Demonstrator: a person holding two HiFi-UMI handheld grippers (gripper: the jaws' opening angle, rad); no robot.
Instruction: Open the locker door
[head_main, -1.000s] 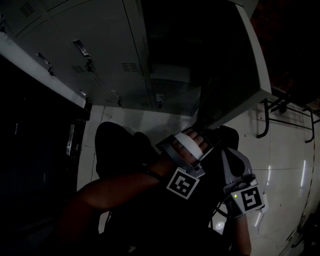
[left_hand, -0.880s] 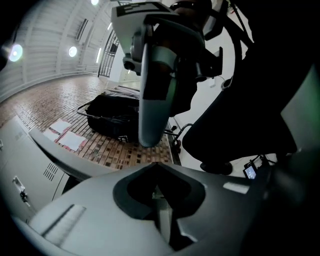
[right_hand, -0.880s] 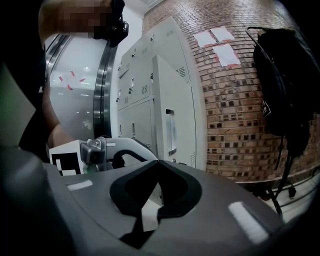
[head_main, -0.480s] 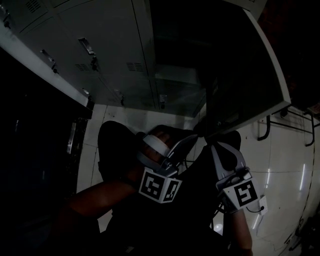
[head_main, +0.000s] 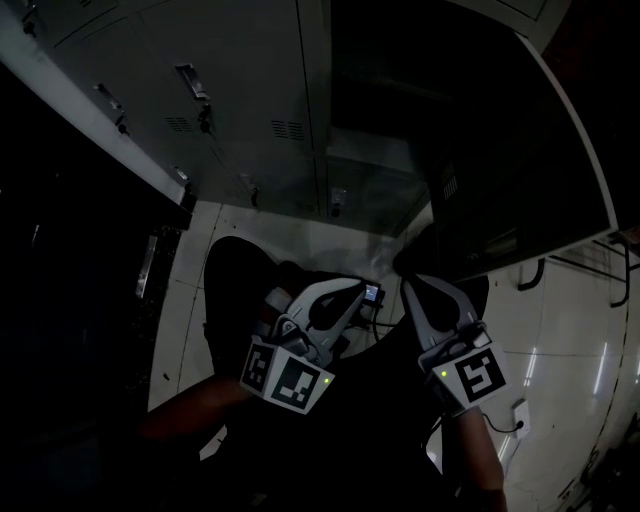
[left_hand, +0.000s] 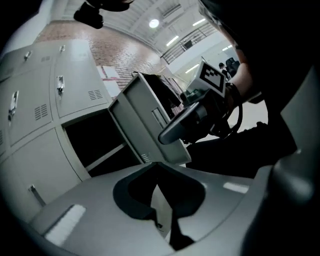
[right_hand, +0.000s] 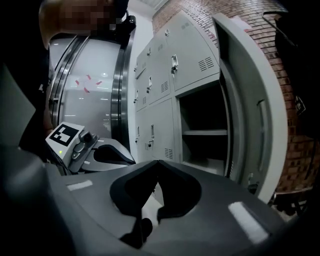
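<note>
The grey locker door (head_main: 520, 170) stands swung wide to the right, off its dark open compartment (head_main: 390, 100), which holds a shelf (right_hand: 202, 132). Both grippers hang low in front of it, side by side and apart from the door. My left gripper (head_main: 355, 292) is shut with nothing in it, its tips meeting (left_hand: 158, 163). My right gripper (head_main: 410, 287) sits just right of it, also shut and empty (right_hand: 159, 161). The door (left_hand: 145, 120) shows edge-on in the left gripper view, and the door (right_hand: 250, 100) fills the right of the right gripper view.
Closed grey lockers with small handles (head_main: 195, 85) run to the left of the open one. A white tiled floor (head_main: 560, 340) lies below, with a dark metal frame (head_main: 530, 275) at the right. A dark wall panel (head_main: 80, 300) is at the left. The person's dark legs fill the bottom.
My left gripper has come away from the door's lower edge and drawn down and left, beside the right gripper. The door now stands wider open.
</note>
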